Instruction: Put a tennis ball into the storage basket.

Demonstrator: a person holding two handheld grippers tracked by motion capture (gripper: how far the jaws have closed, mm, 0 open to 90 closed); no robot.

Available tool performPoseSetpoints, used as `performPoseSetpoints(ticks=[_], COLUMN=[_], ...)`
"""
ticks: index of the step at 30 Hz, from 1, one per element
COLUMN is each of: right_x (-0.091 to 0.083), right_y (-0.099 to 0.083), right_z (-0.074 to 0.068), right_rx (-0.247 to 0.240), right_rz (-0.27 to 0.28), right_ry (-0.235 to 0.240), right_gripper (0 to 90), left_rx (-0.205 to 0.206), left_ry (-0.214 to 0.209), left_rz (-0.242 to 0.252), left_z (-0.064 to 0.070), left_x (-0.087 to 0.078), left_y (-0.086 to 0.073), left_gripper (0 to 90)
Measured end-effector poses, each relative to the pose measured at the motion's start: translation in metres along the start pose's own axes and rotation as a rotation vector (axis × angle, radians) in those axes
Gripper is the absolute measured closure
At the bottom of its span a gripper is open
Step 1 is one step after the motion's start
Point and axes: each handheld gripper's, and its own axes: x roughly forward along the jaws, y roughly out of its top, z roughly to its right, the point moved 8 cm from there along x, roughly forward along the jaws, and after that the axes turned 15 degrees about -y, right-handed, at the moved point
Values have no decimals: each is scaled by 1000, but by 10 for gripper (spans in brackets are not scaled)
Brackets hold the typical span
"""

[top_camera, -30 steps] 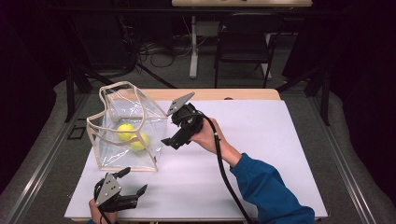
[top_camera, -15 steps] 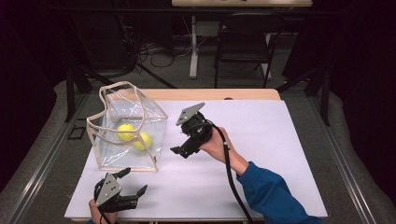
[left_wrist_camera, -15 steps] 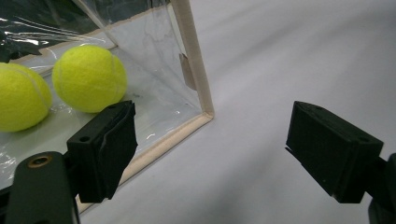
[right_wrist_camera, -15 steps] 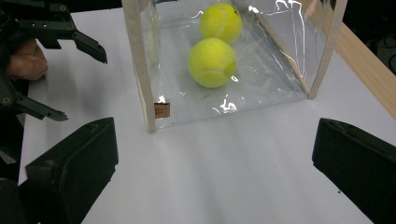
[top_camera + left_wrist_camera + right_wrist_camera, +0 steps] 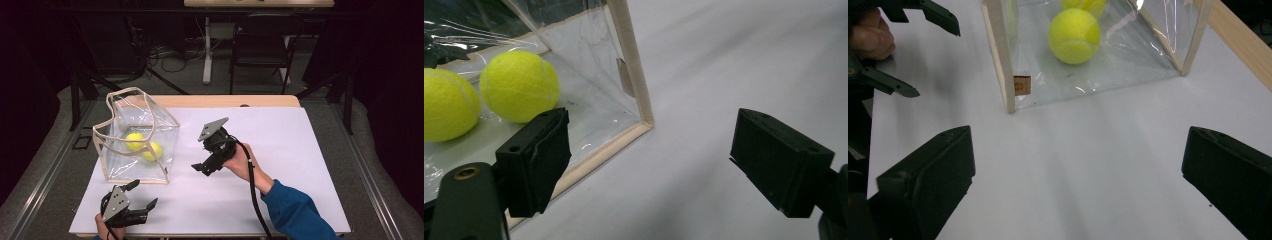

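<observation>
While open, right gripper [image 5: 202,168] near bag [image 5: 120,150].

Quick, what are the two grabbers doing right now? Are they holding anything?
Left gripper: open, holding nothing, near the clear bag.
Right gripper: open, holding nothing, above the white table.

On the bench [image 5: 300,150], 2 balls [image 5: 142,146] sit in the bag [image 5: 120,165] at the left, the left hand-held gripper [image 5: 144,197] before it, the right hand-held gripper [image 5: 199,169] just right of it.
</observation>
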Motion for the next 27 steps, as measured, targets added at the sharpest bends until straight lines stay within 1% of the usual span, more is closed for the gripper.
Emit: performPoseSetpoints(ticks=[7,15,27], right_x=[-2,-6,-8], right_y=[-13,-28,-49], right_z=[1,4,7], right_rx=[3,34,54], right_rz=[-15,-21,-44], right_ry=[-9,-16,-28], right_gripper=[8,0,0], left_rx=[0,0,0], left_ry=[0,1,2], left_rz=[-3,-5,-4], left_z=[0,0,0], left_x=[0,0,0], left_y=[0,0,0], left_gripper=[161,161,161])
